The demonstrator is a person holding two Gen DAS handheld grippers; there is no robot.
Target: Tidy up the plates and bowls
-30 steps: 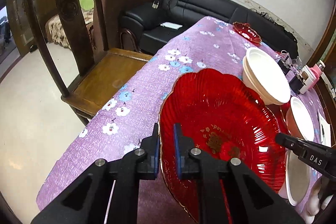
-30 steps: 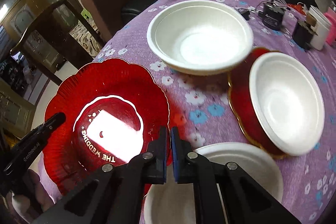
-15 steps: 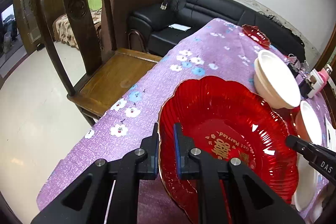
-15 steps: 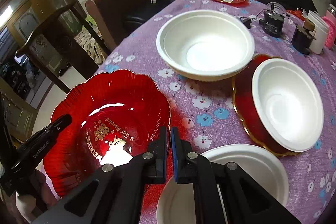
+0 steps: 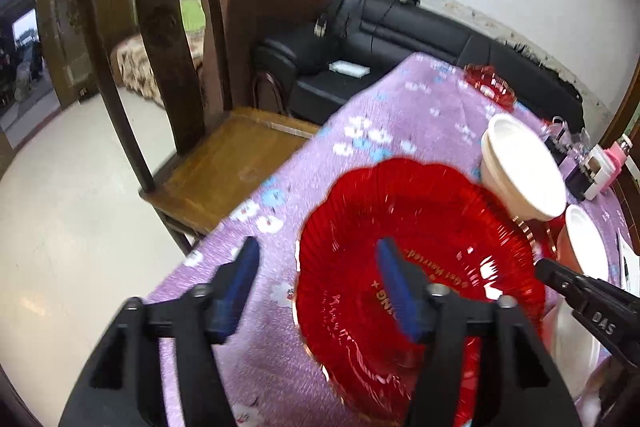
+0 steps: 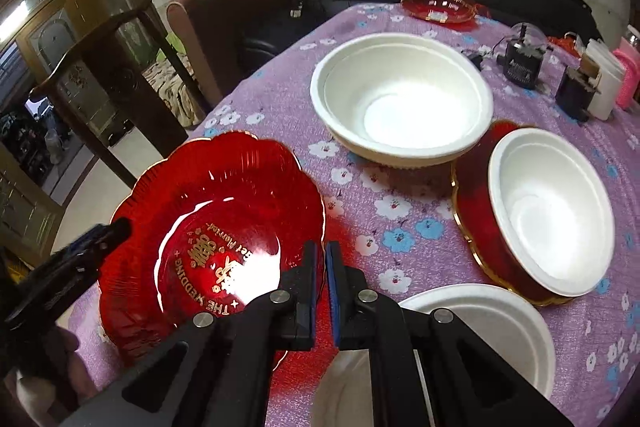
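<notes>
Left tongs (image 5: 316, 283) just opened wide — right tongs (image 6: 321, 277) shut, seemingly empty.

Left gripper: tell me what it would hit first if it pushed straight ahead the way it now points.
Most likely the red plate. The left gripper, jaws just opened, straddles the plate's near rim, nothing pinched. Depth is unclear, so it could meet the purple tablecloth beyond instead.

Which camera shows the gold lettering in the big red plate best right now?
The right wrist view: the red plate lies sharp and nearly whole there, its gold lettering readable in the centre. In the left wrist view the same plate is motion-blurred, and the left gripper, jaws just opened, covers part of it.
</notes>
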